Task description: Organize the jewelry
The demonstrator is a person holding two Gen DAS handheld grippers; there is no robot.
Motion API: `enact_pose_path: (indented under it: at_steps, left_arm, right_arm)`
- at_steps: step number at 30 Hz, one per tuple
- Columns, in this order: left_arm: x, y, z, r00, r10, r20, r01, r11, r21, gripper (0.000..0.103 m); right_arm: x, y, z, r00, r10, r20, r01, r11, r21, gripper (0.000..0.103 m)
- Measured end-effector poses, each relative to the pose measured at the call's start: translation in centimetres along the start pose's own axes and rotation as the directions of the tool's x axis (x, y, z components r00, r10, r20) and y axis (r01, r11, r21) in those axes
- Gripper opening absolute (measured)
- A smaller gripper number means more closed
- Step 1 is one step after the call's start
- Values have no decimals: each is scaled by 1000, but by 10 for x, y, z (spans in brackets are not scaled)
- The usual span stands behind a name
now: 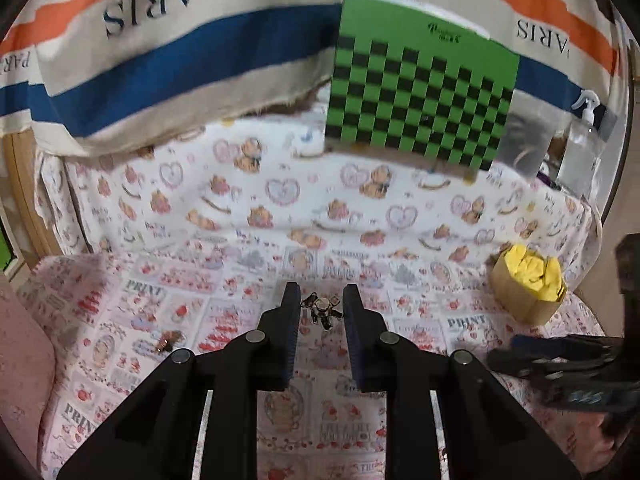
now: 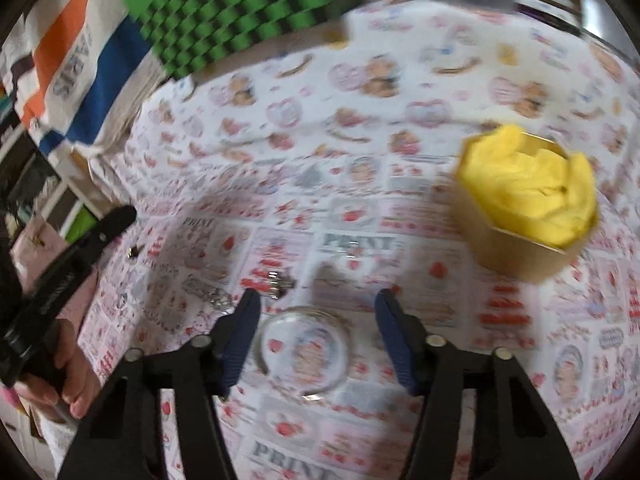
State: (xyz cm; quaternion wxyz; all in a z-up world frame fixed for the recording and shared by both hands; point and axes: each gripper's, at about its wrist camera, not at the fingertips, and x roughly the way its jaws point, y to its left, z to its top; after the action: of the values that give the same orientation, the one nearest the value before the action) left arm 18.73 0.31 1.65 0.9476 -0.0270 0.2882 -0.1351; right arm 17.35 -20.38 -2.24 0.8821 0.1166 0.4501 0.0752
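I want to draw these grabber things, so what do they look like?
Both are black plastic. The left gripper and the right gripper each have two angled arms with round silver rivets, bright metal rails underneath, and ribbed dark blue pads on the fingers. A bare hand holds the left one; no sleeve shows.

On my left wrist view, a small brooch point(image 1: 321, 307) lies on the tablecloth point(image 1: 248, 216) at twelve o'clock, between my left gripper point(image 1: 321, 300) fingers. Another trinket point(image 1: 168, 341) sits at nine o'clock. The paper box point(image 1: 526, 286) stands at two o'clock, the checkered box point(image 1: 420, 92) behind. On my right view, a bangle point(image 2: 304, 350) lies between the right gripper point(image 2: 316, 306) fingers.
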Motion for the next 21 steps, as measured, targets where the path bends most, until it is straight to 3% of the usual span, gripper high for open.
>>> enact_pose_path:
  at_steps: [4,8,15,21]
  left_arm:
    - [-4,5,3,1000,23,12,-23,1000,-4,20]
    - [0,13,4,997,77,22,-77,997,10,20]
    - [3,31,4,996,92,3,-92,994,-51,20]
    - [-2,27,3,994,106,29,-105,994,-39,20]
  right_arm:
    - [27,23,6,999,-21,-47,20,1000,-22,38]
    - [45,33,3,995,-78,-57,75,995,-60,33]
    - [50,40,0,992,-123,-15,120,986,-113,15]
    - [45,36,0,994,-106,4,106,988,-111,14]
